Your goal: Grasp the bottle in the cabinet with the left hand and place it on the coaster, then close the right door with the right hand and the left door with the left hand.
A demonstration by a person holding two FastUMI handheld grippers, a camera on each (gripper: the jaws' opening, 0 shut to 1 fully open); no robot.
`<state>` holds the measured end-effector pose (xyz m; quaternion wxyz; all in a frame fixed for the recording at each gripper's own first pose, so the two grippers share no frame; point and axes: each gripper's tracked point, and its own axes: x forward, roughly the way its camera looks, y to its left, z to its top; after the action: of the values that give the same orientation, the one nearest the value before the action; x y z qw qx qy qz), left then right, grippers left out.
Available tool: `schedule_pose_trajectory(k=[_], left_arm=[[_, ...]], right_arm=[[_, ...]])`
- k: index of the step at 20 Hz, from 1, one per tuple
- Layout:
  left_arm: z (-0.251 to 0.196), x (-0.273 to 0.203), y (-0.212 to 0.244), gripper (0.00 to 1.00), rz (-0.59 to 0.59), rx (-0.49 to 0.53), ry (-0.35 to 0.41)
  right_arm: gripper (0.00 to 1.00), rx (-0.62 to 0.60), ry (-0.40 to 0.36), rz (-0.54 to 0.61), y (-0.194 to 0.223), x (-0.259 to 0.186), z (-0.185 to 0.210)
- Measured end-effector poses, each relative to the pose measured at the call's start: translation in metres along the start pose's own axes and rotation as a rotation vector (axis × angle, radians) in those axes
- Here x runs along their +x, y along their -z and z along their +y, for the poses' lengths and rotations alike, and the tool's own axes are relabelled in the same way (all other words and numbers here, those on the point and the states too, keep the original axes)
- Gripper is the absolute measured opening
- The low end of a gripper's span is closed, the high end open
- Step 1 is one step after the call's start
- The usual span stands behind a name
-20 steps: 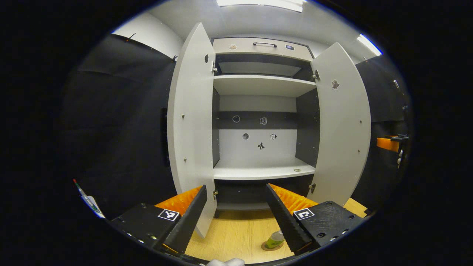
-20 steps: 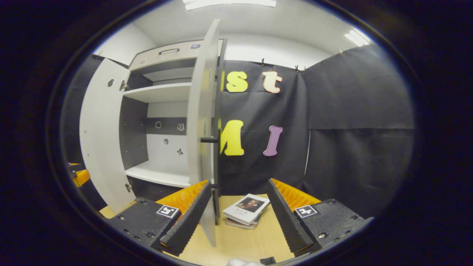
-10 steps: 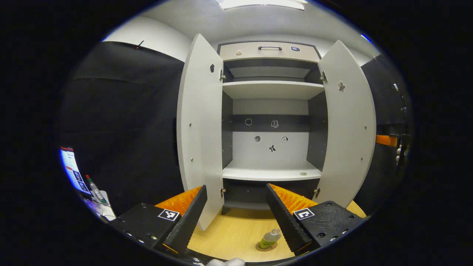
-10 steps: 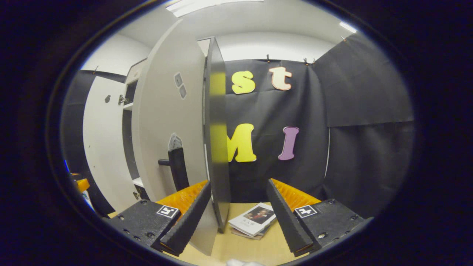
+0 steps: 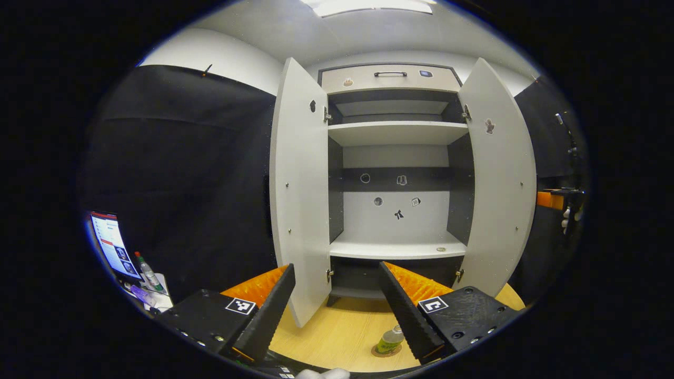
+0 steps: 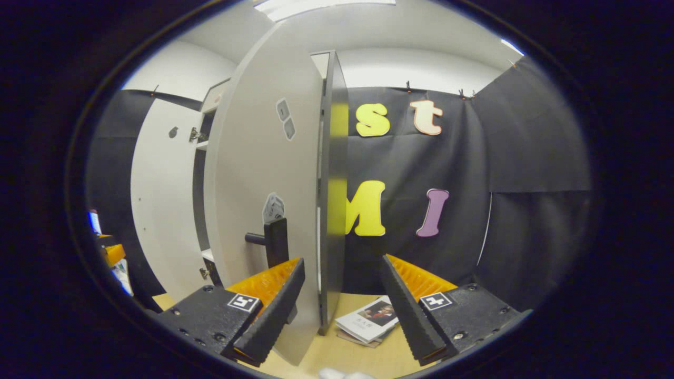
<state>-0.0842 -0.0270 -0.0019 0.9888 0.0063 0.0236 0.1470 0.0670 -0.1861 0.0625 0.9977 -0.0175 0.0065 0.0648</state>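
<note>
We judge the step in hand to be closing the right door (image 6: 263, 200) with the right gripper (image 6: 337, 310). Its jaws stand released and hold nothing. The door's free edge rises between them, nearer the left jaw, and the door handle (image 6: 274, 242) sits just above that jaw. To do the step well, we keep the jaws apart and lay the left jaw flat against the outer face below the handle. We then push along the hinge arc and do not pinch the edge.

The bottle (image 5: 390, 339) stands on the coaster (image 5: 386, 350) on the worktop (image 5: 337, 337), just inside the right jaw of the left gripper (image 5: 337, 310). That part of the task looks done. The left gripper's jaws are also released and empty, and they face the open cabinet (image 5: 397, 173).

The left door (image 5: 300, 200) stands open above the left jaw of the left gripper. The shelves look empty, apart from a small round item on the lower shelf that is too small to identify.

Some books (image 6: 366, 321) lie on the worktop between the right gripper's jaws, beyond the door edge. They appear to lie outside the door's swing. A screen (image 5: 110, 245) and a small bottle (image 5: 147, 271) stand far to the left of the left gripper.
</note>
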Motion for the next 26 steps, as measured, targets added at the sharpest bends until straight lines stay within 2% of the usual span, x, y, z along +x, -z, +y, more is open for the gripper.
schedule_pose_trajectory(k=[5,7,8,9,11,15,18,19,26], left_arm=[[0.008,0.015,0.002,0.96,-0.001,-0.011,0.036],[0.015,0.019,0.005,0.96,0.006,-0.011,0.049],[0.019,0.022,0.006,0.96,0.011,-0.007,0.054],[0.024,0.024,0.007,0.96,0.014,-0.004,0.056],[0.034,0.028,0.006,0.96,0.009,-0.001,0.057],[0.050,0.036,0.006,0.96,0.006,-0.010,0.060],[0.058,0.038,0.005,0.96,0.000,-0.011,0.068],[0.060,0.039,0.005,0.96,-0.001,-0.010,0.072],[0.064,0.054,0.006,0.96,0.001,-0.026,0.127]], right_arm=[[0.94,0.006,-0.028,0.023,0.002,0.002,0.039],[0.96,0.008,-0.036,0.021,0.002,0.005,0.060],[0.94,0.006,-0.037,0.018,0.002,0.008,0.068],[0.96,0.002,-0.039,0.019,0.003,0.011,0.075],[0.94,-0.005,-0.053,0.010,0.003,0.020,0.095],[0.96,-0.017,-0.122,0.006,0.010,0.035,0.138],[0.94,-0.008,-0.116,-0.022,0.002,0.038,0.151],[0.99,-0.011,-0.114,-0.021,0.003,0.036,0.154],[0.96,-0.023,-0.076,0.023,0.016,0.025,0.159]])
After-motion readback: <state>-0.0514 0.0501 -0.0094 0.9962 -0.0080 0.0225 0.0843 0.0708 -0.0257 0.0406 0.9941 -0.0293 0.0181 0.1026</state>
